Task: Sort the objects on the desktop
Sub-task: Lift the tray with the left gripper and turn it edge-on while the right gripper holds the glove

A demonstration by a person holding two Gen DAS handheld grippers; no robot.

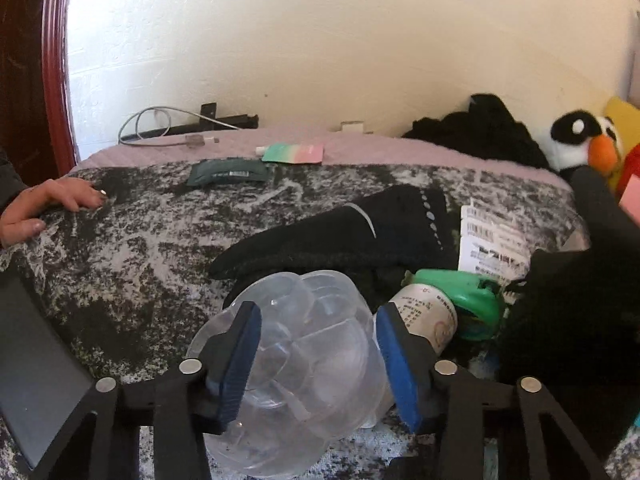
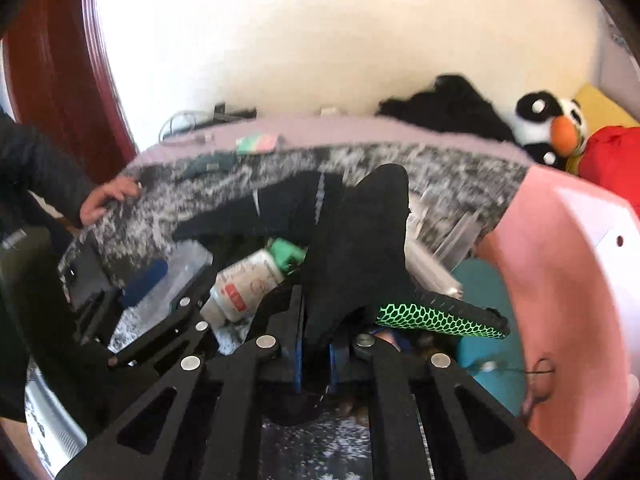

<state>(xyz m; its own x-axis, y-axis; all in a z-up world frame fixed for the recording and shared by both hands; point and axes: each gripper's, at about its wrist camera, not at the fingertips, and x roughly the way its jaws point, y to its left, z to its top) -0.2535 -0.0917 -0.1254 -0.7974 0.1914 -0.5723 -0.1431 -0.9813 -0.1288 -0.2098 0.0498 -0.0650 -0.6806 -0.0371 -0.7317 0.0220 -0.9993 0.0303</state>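
A clear plastic container (image 1: 296, 364) sits gripped between left fingers (image 1: 240, 364); right fingers (image 2: 298, 356) apparently pinch a black glove (image 2: 356, 248).

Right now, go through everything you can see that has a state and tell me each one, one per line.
Left gripper: closed on the clear bottle.
Clear bottle: empty, lying between the blue pads.
Right gripper: shut on a black glove.
Black glove: pinched, sticking up.
Other glove: lying flat on the blanket.
White bottle: on its side, green cap on.
Cable: loose, coiled by the wall.
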